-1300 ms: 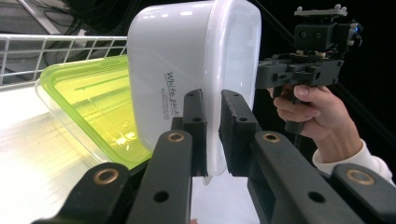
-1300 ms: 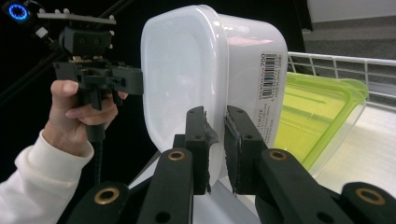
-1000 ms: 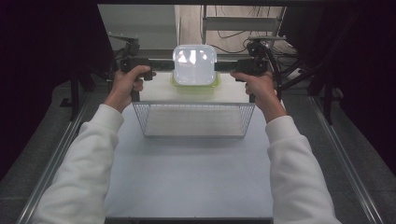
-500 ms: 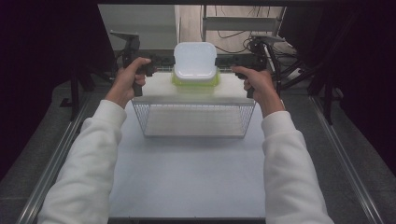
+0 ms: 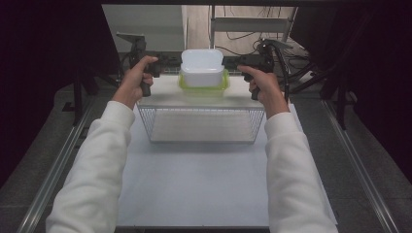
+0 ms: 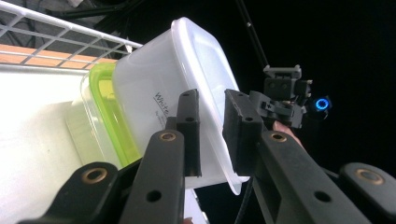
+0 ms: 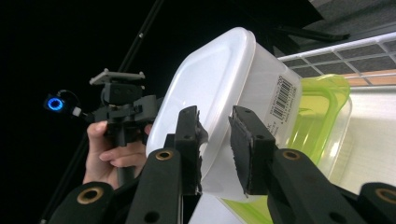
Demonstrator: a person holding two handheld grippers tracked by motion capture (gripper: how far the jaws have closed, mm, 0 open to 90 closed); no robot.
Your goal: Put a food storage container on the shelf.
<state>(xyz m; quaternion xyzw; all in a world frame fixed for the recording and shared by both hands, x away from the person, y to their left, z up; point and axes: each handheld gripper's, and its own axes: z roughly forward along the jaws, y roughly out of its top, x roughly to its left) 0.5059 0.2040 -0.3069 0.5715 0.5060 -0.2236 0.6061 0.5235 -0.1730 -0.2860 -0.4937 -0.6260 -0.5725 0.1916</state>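
- High view: white translucent plastic box [image 5: 202, 68] sits on green-lidded clear container [image 5: 203, 85], just behind wire basket [image 5: 201, 124].
- Left gripper [image 6: 212, 126] & right gripper [image 7: 215, 140]: jaws just opening, box rim between, pads look loose.

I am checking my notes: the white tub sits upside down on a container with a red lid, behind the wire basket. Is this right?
Not quite: the lid is green, not red, as the high view shows. The white tub does sit upside down on that green-lidded container, behind the wire basket.
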